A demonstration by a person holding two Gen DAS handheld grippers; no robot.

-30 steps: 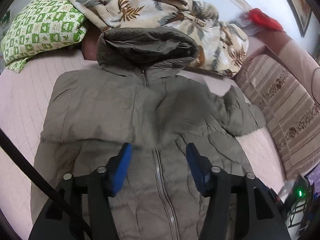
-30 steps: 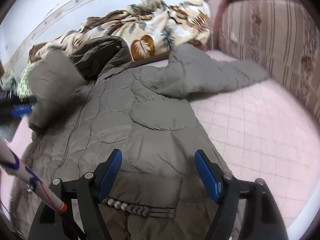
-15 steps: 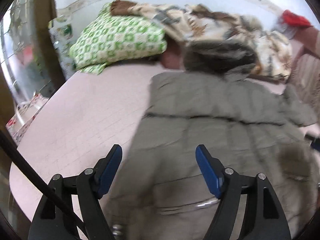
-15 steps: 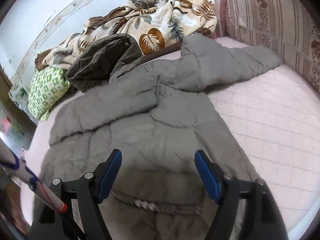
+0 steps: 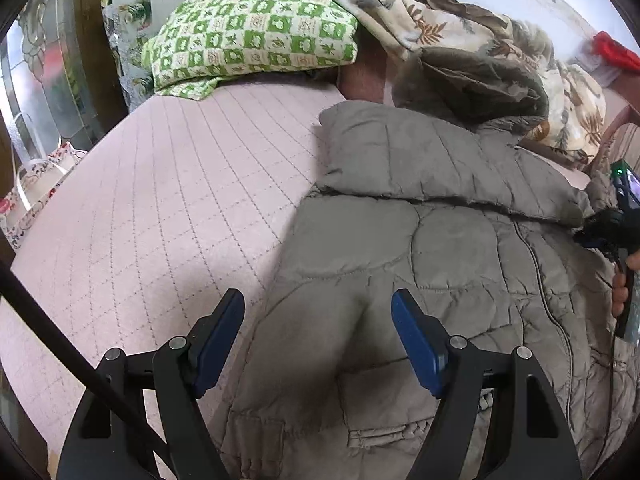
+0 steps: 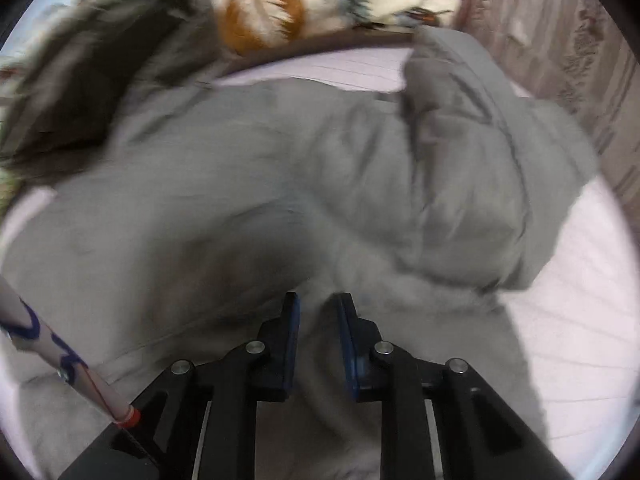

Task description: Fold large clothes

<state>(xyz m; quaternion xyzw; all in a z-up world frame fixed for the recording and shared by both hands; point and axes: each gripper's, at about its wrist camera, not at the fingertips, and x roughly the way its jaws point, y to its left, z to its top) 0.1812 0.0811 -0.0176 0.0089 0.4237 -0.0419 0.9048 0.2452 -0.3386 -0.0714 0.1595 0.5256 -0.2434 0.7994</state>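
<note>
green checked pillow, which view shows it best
The left wrist view: the green checked pillow lies sharp and whole at the head of the bed, beyond the grey puffer jacket. The right wrist view is blurred and shows no recognisable pillow.

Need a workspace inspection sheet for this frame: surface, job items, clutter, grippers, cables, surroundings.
Surface: pink quilted bed, bare to the jacket's left.
Job's things: grey padded jacket front up, one sleeve folded across the chest, hood toward the bedding.
Clutter: green checked pillow, leaf-print blanket.
Grippers: left gripper open over the jacket's edge; right gripper shut on jacket fabric, view blurred.
Cables: black cord by the left gripper.
Surroundings: striped sofa back, glass door.
</note>
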